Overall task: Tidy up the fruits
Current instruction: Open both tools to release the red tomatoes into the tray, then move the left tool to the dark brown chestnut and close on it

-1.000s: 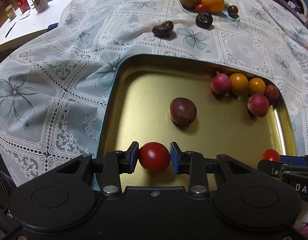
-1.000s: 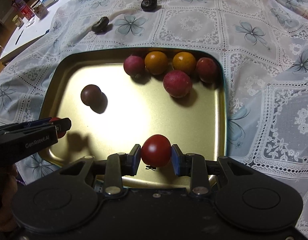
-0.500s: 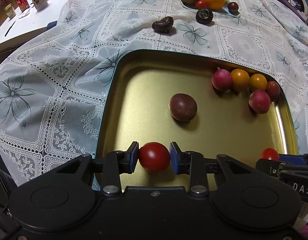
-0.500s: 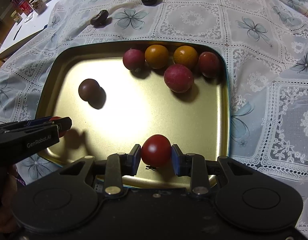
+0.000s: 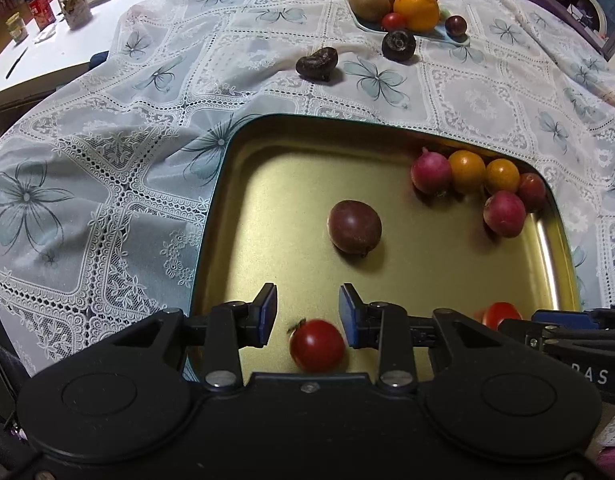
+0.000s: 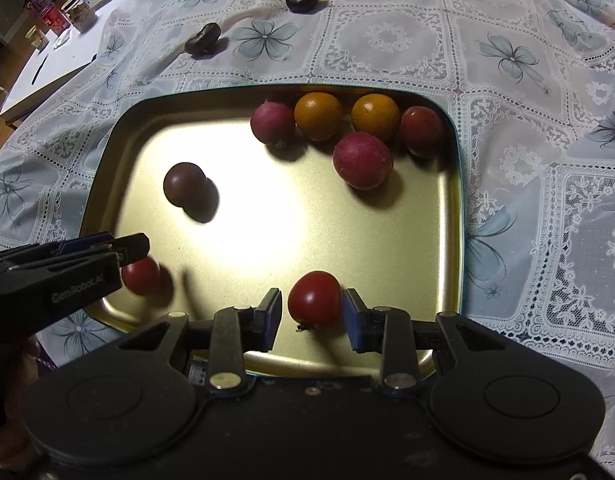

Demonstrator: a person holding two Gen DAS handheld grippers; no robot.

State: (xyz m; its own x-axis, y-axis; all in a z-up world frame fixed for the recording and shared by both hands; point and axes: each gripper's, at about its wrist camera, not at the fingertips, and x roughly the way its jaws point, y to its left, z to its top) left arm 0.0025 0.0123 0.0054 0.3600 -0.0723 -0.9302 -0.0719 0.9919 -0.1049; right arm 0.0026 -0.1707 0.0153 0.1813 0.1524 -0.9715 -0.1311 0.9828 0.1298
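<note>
A gold tray lies on the lace tablecloth. My left gripper is open; a red cherry tomato lies free on the tray below its jaws. My right gripper is open, with a second red tomato loose between its pads. Each gripper's tomato shows in the other view. A dark purple fruit sits mid-tray. Pink, orange and red fruits cluster in the far right corner.
Two dark fruits lie on the cloth beyond the tray. A small plate at the back holds a kiwi, an orange, an apple and small fruits. Jars and boxes stand on a white table at far left.
Both grippers have opened and let go of their tomatoes. The left tomato has dropped onto the tray below the jaws; the right one rests between the spread pads.
</note>
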